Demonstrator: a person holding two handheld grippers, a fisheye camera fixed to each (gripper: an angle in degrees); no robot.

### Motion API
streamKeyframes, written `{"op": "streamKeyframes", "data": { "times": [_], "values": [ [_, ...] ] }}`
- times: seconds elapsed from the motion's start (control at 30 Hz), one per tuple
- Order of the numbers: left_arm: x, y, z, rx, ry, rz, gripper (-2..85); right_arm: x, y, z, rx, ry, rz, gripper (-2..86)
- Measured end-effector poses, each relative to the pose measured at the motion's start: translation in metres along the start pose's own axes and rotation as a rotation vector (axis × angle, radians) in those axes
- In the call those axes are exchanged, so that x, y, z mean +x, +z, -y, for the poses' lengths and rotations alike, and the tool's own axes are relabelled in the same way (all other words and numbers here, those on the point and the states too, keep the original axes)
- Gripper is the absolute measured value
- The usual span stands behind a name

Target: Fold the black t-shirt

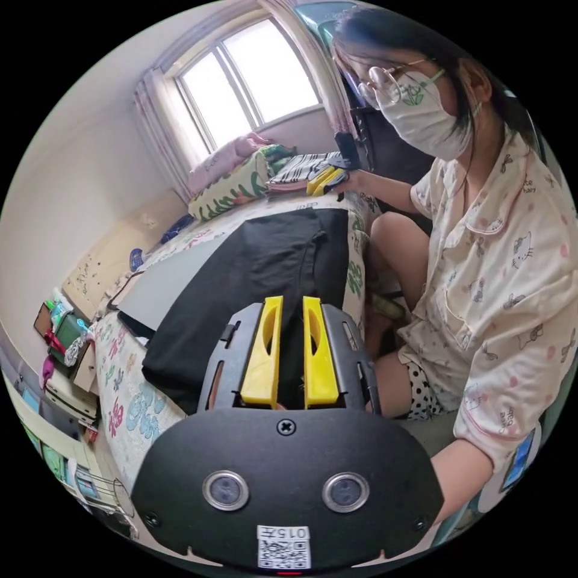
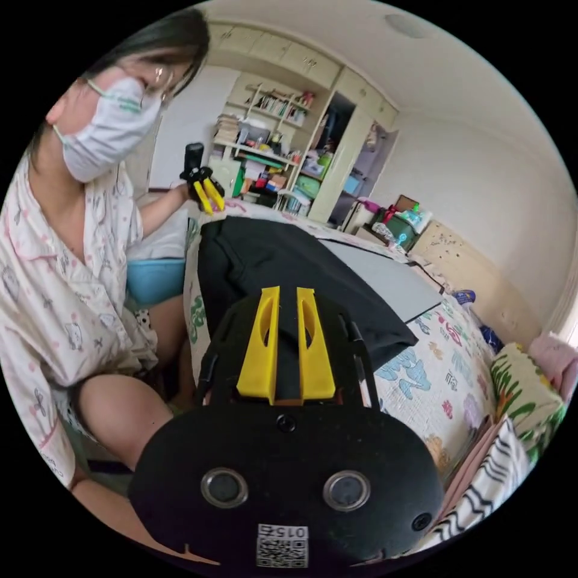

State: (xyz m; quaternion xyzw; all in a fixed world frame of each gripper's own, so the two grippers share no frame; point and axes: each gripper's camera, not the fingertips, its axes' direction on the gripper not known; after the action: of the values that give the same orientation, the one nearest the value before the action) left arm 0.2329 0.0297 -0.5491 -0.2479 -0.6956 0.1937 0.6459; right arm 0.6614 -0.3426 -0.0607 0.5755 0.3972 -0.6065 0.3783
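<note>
Bedroom with a patterned bed (image 1: 129,391) as the work surface, black t-shirt (image 1: 253,271) spread over a grey board (image 1: 165,280) on it. Left gripper (image 1: 292,301) by the shirt's near edge, jaws slightly apart, holding nothing. Right gripper (image 2: 280,292) at the shirt's opposite edge, same narrow gap, empty too

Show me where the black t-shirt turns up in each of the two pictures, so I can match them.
Left gripper view: the black t-shirt lies mid-picture on the patterned bed cover, just beyond the yellow jaws.
Right gripper view: the black t-shirt again lies mid-picture, running from behind the jaws toward the far bed edge.
Shared landmark: the grey board under the shirt.
</note>
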Motion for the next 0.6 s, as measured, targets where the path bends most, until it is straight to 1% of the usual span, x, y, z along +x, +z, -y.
{"op": "streamKeyframes", "data": {
  "times": [0.07,0.13,0.23,0.33,0.4,0.47,0.6],
  "values": [
    [-0.006,0.008,0.001,-0.080,0.004,-0.007,7.0,-0.020,0.031,0.011,-0.129,-0.082,0.083,6.9],
    [-0.017,0.012,0.004,-0.138,-0.042,-0.029,7.2,-0.030,0.050,0.016,-0.197,-0.108,0.155,7.4],
    [-0.030,0.009,0.006,-0.180,-0.091,-0.080,6.9,-0.041,0.073,0.019,-0.256,-0.102,0.146,7.8],
    [-0.038,0.005,0.016,-0.191,-0.122,-0.110,5.8,-0.042,0.086,0.021,-0.242,-0.030,0.100,6.5],
    [-0.039,0.002,0.026,-0.202,-0.120,-0.119,4.4,-0.044,0.094,0.024,-0.258,-0.024,0.121,4.8],
    [-0.041,-0.002,0.041,-0.235,-0.123,-0.083,2.2,-0.047,0.100,0.032,-0.262,-0.025,0.141,1.0],
    [-0.051,-0.011,0.062,-0.190,-0.139,-0.100,0.9,-0.043,0.106,0.047,-0.237,0.000,0.148,-0.4]
  ]
}}
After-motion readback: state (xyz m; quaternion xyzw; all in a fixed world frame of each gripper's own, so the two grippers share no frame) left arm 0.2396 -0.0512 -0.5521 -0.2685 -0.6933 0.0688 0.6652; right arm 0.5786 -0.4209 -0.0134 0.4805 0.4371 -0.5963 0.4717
